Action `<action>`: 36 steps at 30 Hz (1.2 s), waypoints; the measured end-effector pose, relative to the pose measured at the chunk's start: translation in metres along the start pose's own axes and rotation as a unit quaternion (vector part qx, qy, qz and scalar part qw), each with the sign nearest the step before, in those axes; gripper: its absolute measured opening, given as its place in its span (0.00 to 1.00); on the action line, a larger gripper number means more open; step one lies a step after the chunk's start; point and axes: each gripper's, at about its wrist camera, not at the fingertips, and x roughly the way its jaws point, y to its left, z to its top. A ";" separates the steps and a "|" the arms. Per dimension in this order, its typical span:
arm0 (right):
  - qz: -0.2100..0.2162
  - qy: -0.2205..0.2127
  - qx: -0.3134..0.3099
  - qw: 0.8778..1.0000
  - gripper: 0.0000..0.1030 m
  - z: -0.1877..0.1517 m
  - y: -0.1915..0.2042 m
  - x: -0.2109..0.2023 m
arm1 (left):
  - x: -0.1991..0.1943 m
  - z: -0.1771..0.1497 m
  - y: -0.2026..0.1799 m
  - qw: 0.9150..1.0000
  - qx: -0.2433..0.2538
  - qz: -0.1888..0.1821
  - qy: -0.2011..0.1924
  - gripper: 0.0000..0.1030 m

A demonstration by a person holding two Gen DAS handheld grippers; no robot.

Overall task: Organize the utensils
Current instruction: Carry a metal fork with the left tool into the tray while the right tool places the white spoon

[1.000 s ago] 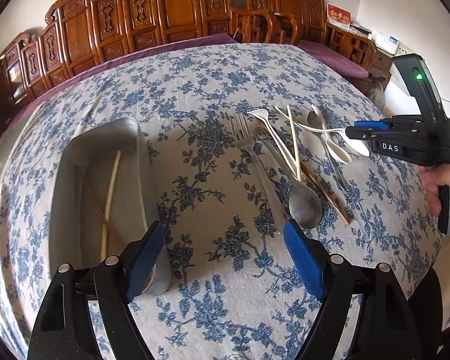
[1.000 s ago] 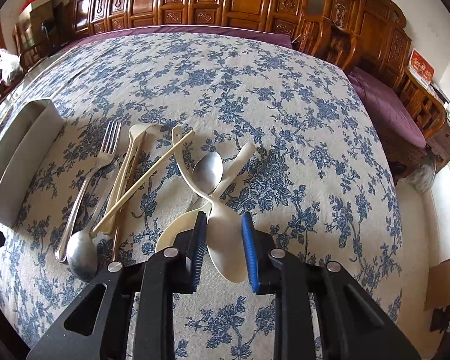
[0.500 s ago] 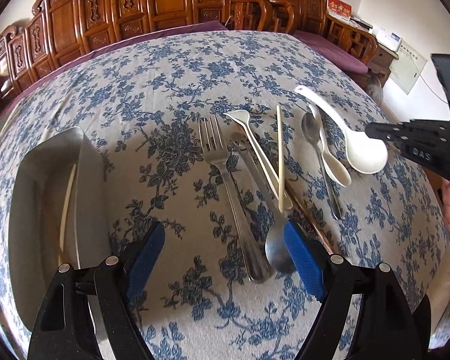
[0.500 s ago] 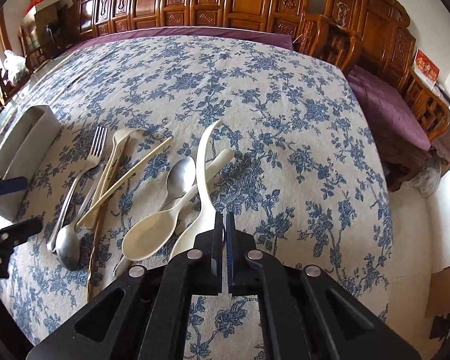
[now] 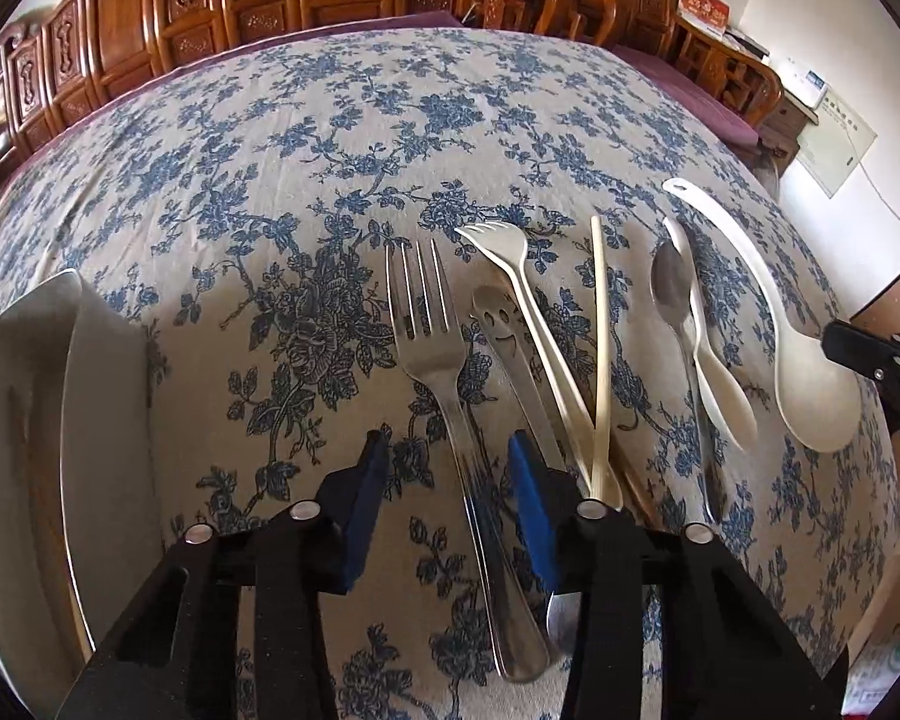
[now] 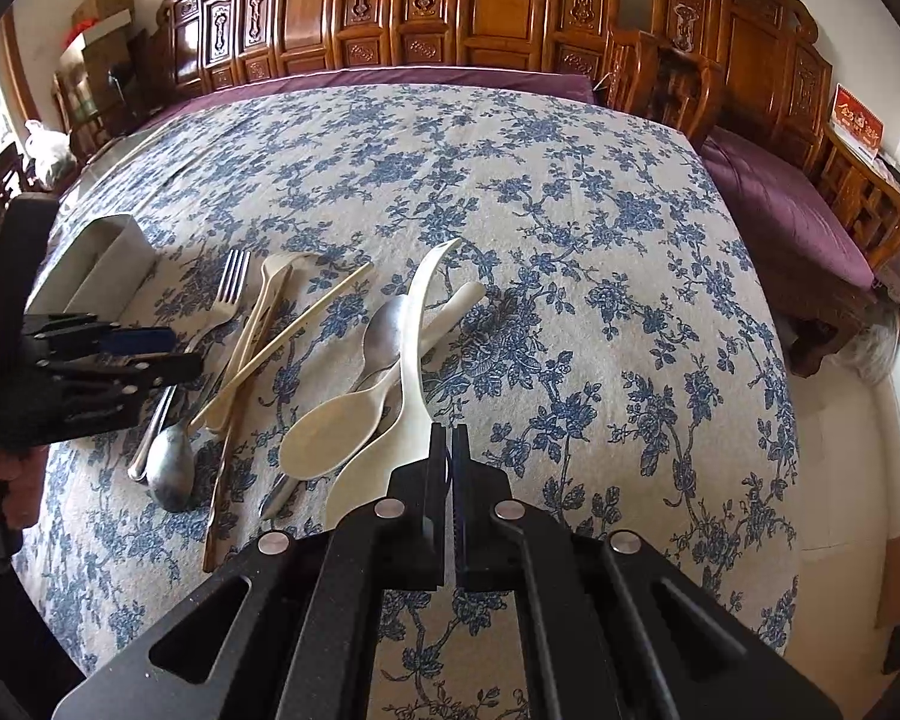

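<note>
My left gripper [image 5: 448, 456] hangs low over the flowered cloth and its jaws are closing. The handle of the metal fork [image 5: 426, 324] lies between the blue pads, close to the right one, and is not pinched. My right gripper [image 6: 450, 435] is shut on the bowl rim of the large white spoon [image 6: 414, 330], which is tilted up off the pile. From the left wrist view that white spoon [image 5: 810, 396] sits at the far right, with the right gripper [image 5: 837, 341] on it. The left gripper [image 6: 168, 353] is over the fork [image 6: 234, 282].
A metal tray [image 5: 72, 360] stands at the left, also seen as the tray [image 6: 108, 252] behind the left gripper. A cream fork [image 5: 510, 264], smiley-handled metal spoon [image 5: 498, 324], cream chopstick [image 5: 600, 330], small metal spoon [image 5: 669, 288] and cream spoon [image 5: 720, 384] lie side by side. Carved wooden chairs ring the table.
My left gripper came from the tray over to the fork, sank lower and narrowed its jaws around the handle. My right gripper shut on the white spoon and raised it slightly.
</note>
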 end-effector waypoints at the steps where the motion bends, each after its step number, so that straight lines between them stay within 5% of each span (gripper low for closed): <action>1: 0.002 -0.001 0.000 1.000 0.02 0.000 0.001 -0.001 | 0.001 0.001 -0.001 1.000 0.002 0.004 0.001 0.35; 8: 0.007 -0.003 -0.003 1.000 0.02 -0.002 0.011 -0.008 | 0.001 0.003 -0.003 1.000 0.013 0.015 0.005 0.10; 36: 0.036 -0.034 -0.033 0.998 0.02 0.011 0.102 -0.049 | -0.110 -0.019 0.035 0.997 0.013 0.016 -0.073 0.06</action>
